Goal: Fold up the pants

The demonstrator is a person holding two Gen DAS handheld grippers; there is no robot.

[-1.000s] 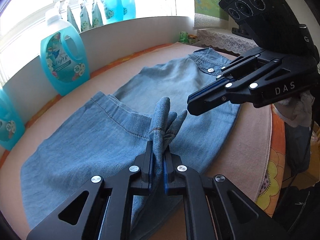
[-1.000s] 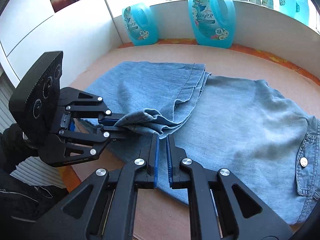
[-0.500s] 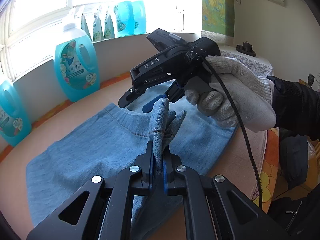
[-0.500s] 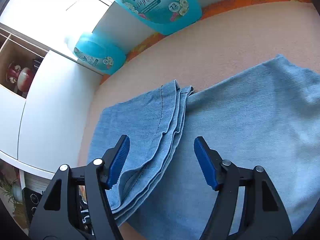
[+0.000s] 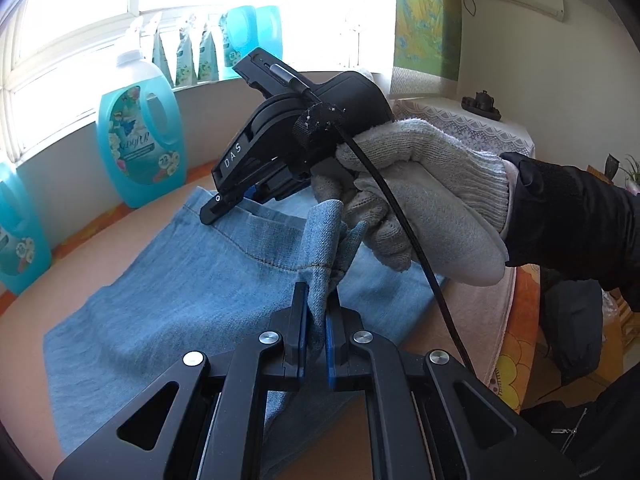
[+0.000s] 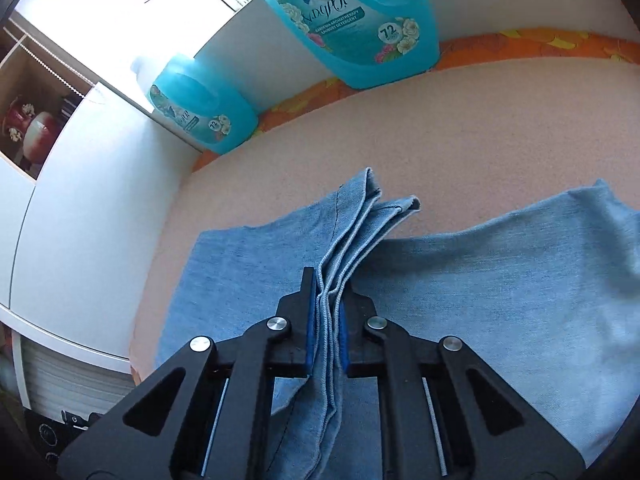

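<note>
Light blue denim pants [image 5: 192, 300] lie partly folded on a pink padded table [image 5: 104, 236]. My left gripper [image 5: 316, 308] is shut on a bunched hem corner of the pants at the near edge. My right gripper [image 6: 326, 304] is shut on the stacked hem edges of the pants [image 6: 500, 288] at the far side. In the left wrist view the right gripper [image 5: 224, 204], held by a white-gloved hand [image 5: 424, 196], sits over the far hem corner just beyond my left gripper.
Blue detergent bottles [image 5: 140, 140] [image 6: 360, 16] stand along the table's back wall, another [image 6: 204, 112] in the corner. White cabinets [image 6: 80, 200] are left of the table. The table's rounded edge [image 5: 508, 340] drops off at the right.
The right gripper, shut a second ago near the left one, opened and swung over the far hem edges, and has now closed on them. The left gripper has kept its hold.
</note>
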